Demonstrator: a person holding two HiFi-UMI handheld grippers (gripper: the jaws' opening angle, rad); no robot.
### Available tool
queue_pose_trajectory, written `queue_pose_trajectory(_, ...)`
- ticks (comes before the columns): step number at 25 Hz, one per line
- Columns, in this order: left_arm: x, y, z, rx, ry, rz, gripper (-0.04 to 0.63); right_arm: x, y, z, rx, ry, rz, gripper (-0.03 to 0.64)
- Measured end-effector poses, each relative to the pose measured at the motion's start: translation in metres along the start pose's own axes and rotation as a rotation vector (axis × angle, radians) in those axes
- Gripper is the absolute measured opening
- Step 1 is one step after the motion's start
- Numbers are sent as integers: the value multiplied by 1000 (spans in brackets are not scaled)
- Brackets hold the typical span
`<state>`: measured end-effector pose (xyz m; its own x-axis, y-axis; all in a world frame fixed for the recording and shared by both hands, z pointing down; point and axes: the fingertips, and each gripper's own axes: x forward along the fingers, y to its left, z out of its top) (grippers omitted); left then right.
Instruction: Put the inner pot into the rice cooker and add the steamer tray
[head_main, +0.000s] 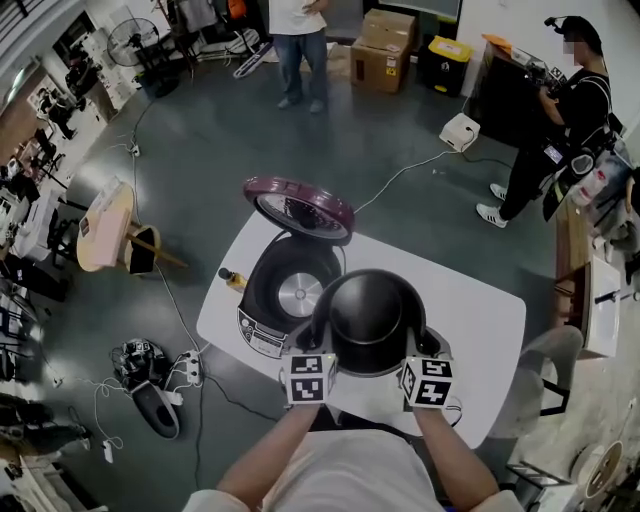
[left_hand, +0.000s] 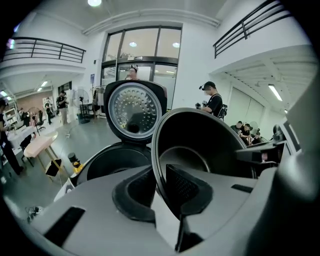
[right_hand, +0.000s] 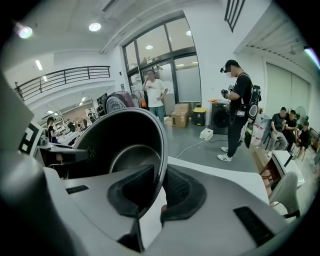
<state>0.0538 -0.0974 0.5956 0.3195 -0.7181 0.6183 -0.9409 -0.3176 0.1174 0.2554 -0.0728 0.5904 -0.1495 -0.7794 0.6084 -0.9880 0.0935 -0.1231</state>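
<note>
Nearest, the left gripper (left_hand: 161, 186) is clamped on the rim of the inner pot (left_hand: 210, 145), one ribbed dark pad inside the wall and one outside. The right gripper (right_hand: 159, 186) pinches the opposite rim the same way (only the two gripper views show this bite). The head view hides the pads under the marker cubes. It alone shows where the pot sits: held between both grippers over the white table (head_main: 480, 330), just right of the open rice cooker (head_main: 262, 335) and nearer the person.

The pot is round, dark and smooth, with a thin lip and a paler, shiny floor. The cooker's well is black with a bright metal disc at the bottom. Its lid (head_main: 300, 205) stands open, maroon outside. The left gripper view shows the lid's perforated silver inner plate. Beyond, on the grey floor, stand cardboard boxes (head_main: 385, 45).
</note>
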Motion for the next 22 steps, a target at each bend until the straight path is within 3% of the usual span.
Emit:
queue_pose_trajectory(11, -7, 64, 20, -14, -11, 19, 80, 26, 57, 28, -11, -14, 21, 65)
queue_pose_trajectory(15, -6, 90, 19, 18, -9, 44, 84, 42, 80, 30, -9, -8, 24, 63)
queue_pose_trajectory(22, -6, 140, 17, -10, 7, 60, 81, 66, 124, 37, -30, -4, 49, 64)
